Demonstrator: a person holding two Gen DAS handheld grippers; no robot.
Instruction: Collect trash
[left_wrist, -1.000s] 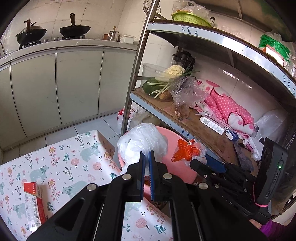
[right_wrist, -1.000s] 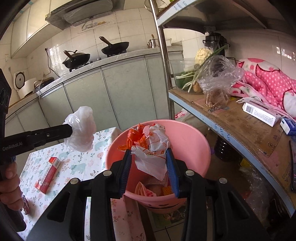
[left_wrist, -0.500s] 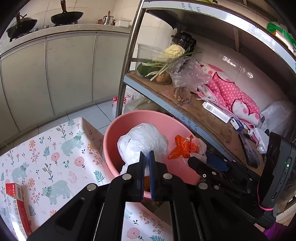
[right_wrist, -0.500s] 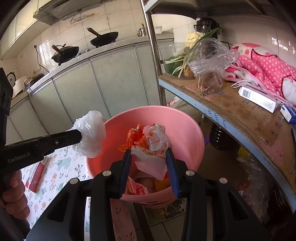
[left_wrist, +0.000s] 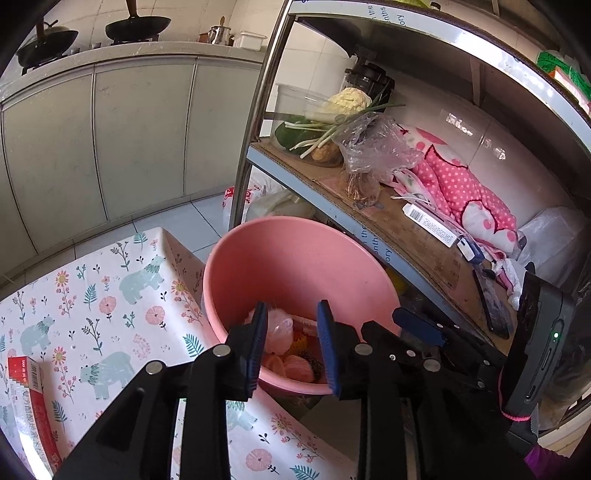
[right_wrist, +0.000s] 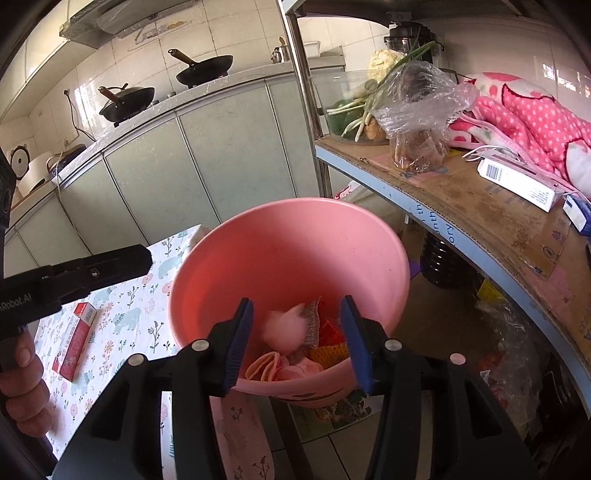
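The round pink plastic bin (right_wrist: 291, 258) sits at the centre of both views, standing upright with its mouth facing up and tipped a little toward me; being round, it has no long axis across, only its vertical one. At its bottom lies the collected trash (right_wrist: 295, 343): crumpled pinkish plastic, orange and red wrappers and a grey scrap, all loose in a heap and partly blurred.

My left tool (left_wrist: 291, 339) hangs over the near rim, its blue pads apart after just opening, with nothing between them. My right tool (right_wrist: 295, 339) is likewise spread, its jaws having just widened, and nothing is clamped; the rubbish seen between the pads lies below, inside the bin.

So I judge both loads as dropped in. What looks left is the flat red and white cardboard box (right_wrist: 75, 339) at the left of the right-wrist view, lying on the floral, bear-printed counter (left_wrist: 110, 295) just beside the bin, its long axis running away from me toward the upper right.

At the right stands a metal shelf rack (left_wrist: 388, 236) with vegetables, a clear bag and a pink dotted cloth.
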